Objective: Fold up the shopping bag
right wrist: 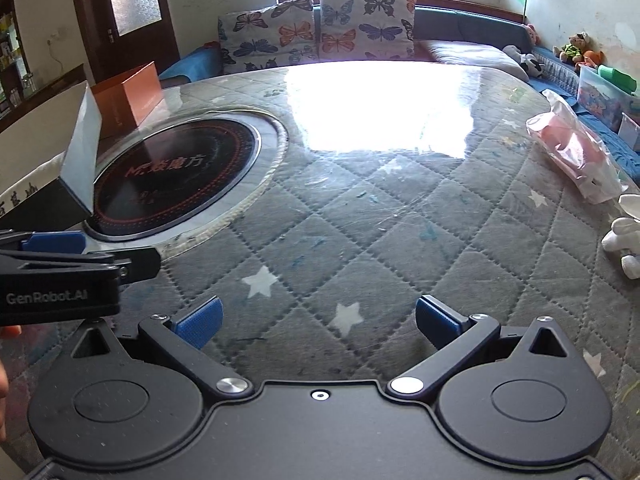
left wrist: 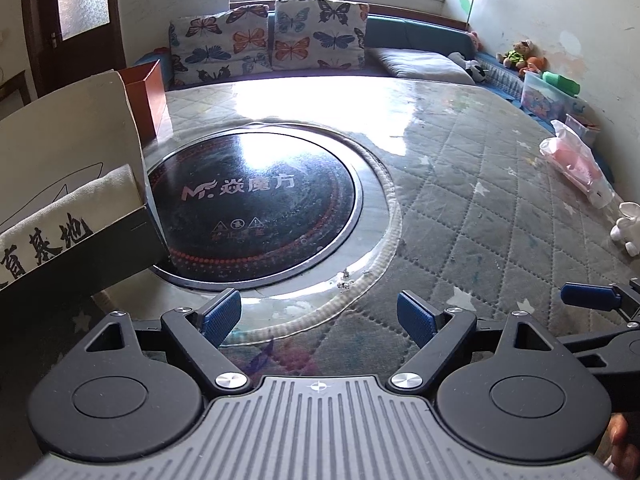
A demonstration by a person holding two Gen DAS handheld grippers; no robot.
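A cream canvas shopping bag (left wrist: 60,216) with black Chinese characters lies inside an open cardboard box (left wrist: 72,144) at the left of the table; only its edge shows in the right wrist view (right wrist: 24,188). My left gripper (left wrist: 320,320) is open and empty, low over the table in front of the box and a round black cooktop (left wrist: 252,200). My right gripper (right wrist: 320,320) is open and empty over the quilted table cover. The right gripper's finger shows at the right edge of the left wrist view (left wrist: 588,298), and the left gripper shows at the left of the right wrist view (right wrist: 60,272).
The round table (right wrist: 360,220) has a quilted grey cover under clear plastic. An orange box (left wrist: 148,92) stands behind the cardboard box. A pink plastic packet (right wrist: 576,152) and a white toy (right wrist: 624,240) lie at the right. A sofa with butterfly cushions (left wrist: 272,36) is behind.
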